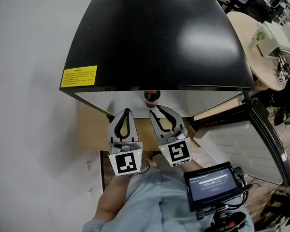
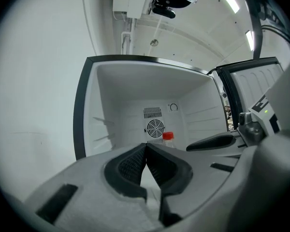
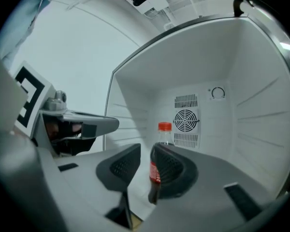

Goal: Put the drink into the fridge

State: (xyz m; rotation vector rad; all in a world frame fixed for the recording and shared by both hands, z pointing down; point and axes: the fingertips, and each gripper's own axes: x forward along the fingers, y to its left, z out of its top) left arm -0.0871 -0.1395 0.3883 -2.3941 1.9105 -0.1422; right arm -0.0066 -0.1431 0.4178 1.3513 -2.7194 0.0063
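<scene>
The right gripper view alone shows the red label of the drink (image 3: 164, 135), which stands upright deep in the fridge (image 3: 135, 95) with room either side. The right gripper (image 3: 145, 152) has its jaws slightly apart and empty. The left gripper (image 2: 146, 148) has its jaws together. The door (image 1: 261, 144) stands wide open on the right.

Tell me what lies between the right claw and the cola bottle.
Nothing: only bare white fridge floor separates the right claw from the cola bottle, as the right gripper view shows.

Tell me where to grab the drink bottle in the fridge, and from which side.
Grip the drink bottle at its body around the red label, coming level through the open front of the fridge: it stands upright, and walls close every other side.
</scene>
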